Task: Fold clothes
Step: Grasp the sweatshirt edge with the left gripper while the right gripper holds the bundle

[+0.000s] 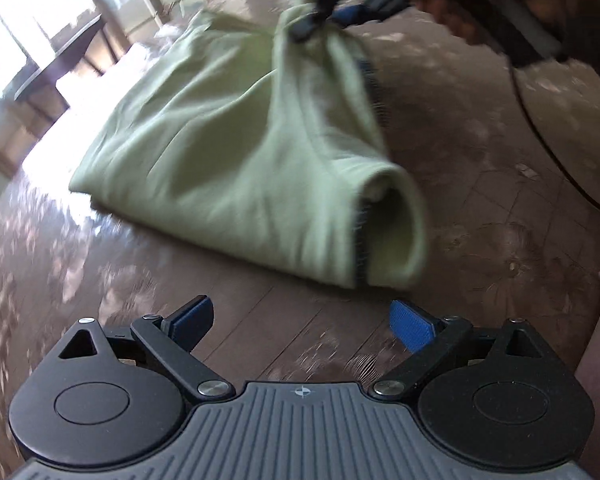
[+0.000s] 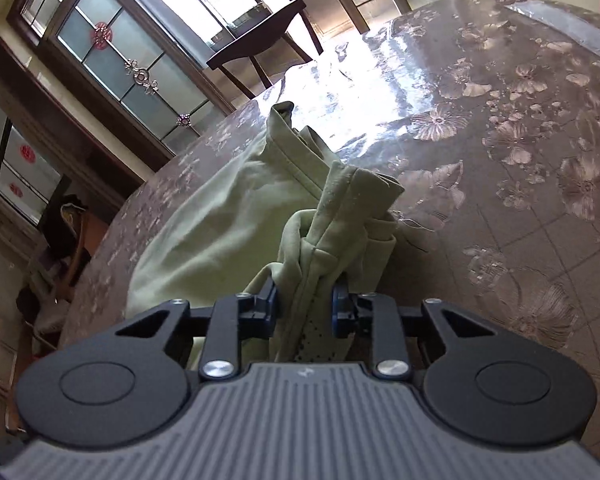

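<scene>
The left gripper (image 1: 302,322) hovers empty with jaws wide, just short of the green garment (image 1: 236,152) on the table (image 1: 480,208), positioned to take its near hem. Further right, the right gripper (image 2: 305,306) clamps a bunched fabric fold, lifting that edge for folding.

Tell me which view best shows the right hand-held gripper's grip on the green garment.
The right wrist view: the right hand-held gripper is seen close up, pads pressing a bunched fold of the green garment. The left wrist view shows it far off and blurred, lifting a corner, but shows the garment's spread over the table.
</scene>
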A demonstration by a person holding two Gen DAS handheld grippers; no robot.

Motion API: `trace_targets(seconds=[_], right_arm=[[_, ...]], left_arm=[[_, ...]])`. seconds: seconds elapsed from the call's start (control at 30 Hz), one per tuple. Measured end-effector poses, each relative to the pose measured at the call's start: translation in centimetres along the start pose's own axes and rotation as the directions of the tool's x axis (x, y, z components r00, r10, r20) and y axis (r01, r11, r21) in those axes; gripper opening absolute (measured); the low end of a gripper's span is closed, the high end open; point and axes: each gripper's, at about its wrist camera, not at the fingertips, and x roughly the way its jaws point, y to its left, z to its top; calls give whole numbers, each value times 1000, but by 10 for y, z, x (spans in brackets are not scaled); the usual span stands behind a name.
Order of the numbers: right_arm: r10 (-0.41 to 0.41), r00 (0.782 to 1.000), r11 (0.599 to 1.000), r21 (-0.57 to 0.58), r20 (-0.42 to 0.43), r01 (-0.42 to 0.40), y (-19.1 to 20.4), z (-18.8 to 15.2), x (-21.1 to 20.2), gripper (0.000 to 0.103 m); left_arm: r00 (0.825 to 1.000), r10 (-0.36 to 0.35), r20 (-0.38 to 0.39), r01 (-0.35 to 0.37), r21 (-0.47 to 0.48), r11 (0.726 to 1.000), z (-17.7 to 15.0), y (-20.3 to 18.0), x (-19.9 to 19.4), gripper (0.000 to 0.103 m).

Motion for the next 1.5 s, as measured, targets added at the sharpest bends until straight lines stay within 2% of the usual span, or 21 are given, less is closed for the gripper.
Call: trace_targets(seconds=[0.17, 0.27, 0.53, 0.6, 0.7, 0.77, 0.83, 0.87, 0.93, 1.07, 1.2, 1.27, 1.37, 1.43, 1.5], right_arm=[[2, 999, 996, 93, -43, 3, -1, 12, 12, 27], [9, 997, 994, 110, -75, -1, 3, 20, 19, 27], [23, 994, 995, 104, -105, -12, 13, 31, 32, 27], [27, 994, 994, 109, -103, -16, 11, 30, 31, 27], [29, 995, 993, 115, -96, -18, 6, 27, 25, 27], [26, 995, 993, 115, -93, -15, 3, 23, 18, 28], [15, 996, 994, 110, -88, -5, -1, 17, 10, 29], [7, 996, 995, 103, -88, 2, -3, 14, 6, 32], [-10, 996, 995, 101, -88, 19, -7, 8, -1, 39], [-7, 997, 990, 142, -75, 17, -20, -4, -10, 65], [26, 999, 981, 192, -39, -18, -27, -8, -11, 72], [27, 999, 980, 200, -18, -23, -26, -8, -9, 85], [21, 1000, 980, 199, 5, -22, -20, -4, -3, 85], [-14, 1000, 983, 184, 9, 12, -15, -1, 3, 85], [-9, 1000, 989, 148, 7, 8, -12, -1, 9, 58]], left_arm=[[998, 37, 45, -38, 35, 999, 9, -27, 11, 97], [996, 46, 79, -51, 54, 997, 15, -36, 16, 98], [989, 102, 109, -106, 31, 994, 42, -28, 36, 97], [992, 81, 99, -82, 8, 997, 41, -22, 36, 93], [995, 54, 85, -50, -46, 998, 40, -13, 36, 74], [995, 53, 82, -46, -91, 995, 38, -6, 33, 50], [995, 50, 90, -39, -111, 993, 38, -1, 27, 35], [995, 43, 95, -32, -117, 993, 39, 2, 23, 28], [994, 29, 107, -15, -132, 991, 41, 8, 17, 22], [994, -28, 109, 53, -235, 970, 46, 29, 15, 20], [993, -44, 109, 71, -259, 963, 47, 36, 12, 20], [993, -48, 109, 74, -252, 965, 48, 37, 12, 20], [993, -59, 103, 84, -257, 963, 48, 40, 12, 20], [993, -66, 100, 90, -259, 962, 49, 41, 12, 20], [993, -70, 93, 92, -260, 961, 50, 42, 10, 20]])
